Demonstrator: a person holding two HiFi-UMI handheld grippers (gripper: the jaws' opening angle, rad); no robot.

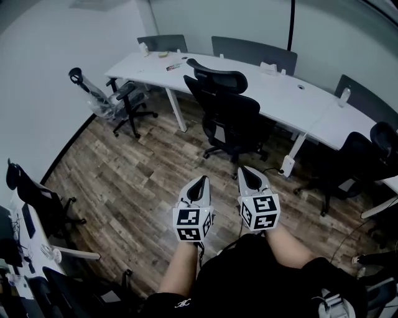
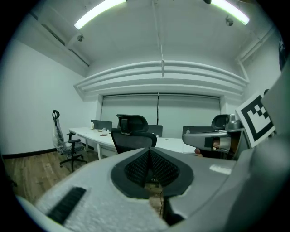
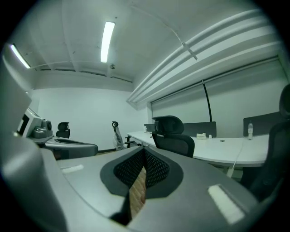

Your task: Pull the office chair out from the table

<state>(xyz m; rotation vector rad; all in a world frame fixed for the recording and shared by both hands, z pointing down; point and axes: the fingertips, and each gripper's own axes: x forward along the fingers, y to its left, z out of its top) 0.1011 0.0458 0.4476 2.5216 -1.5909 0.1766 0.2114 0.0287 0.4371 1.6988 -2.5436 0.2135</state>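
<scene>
Office chair (image 1: 230, 115), black with headrest, at white table (image 1: 273, 93); hand-held grippers (image 1: 200, 182) (image 1: 249, 172) both clenched, empty.

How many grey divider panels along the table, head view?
3 panels: one at the left end, one in the middle, one at the right. More may sit off-frame.

Wood-plank floor (image 1: 137, 180); white walls (image 1: 37, 93); ceiling strip lights (image 2: 97, 12); plastic-wrapped chair (image 1: 99, 100) near wall.

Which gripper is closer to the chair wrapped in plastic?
Left. The left gripper is on the same side as the plastic-wrapped chair, though well short of it; the right gripper is farther across.
</scene>
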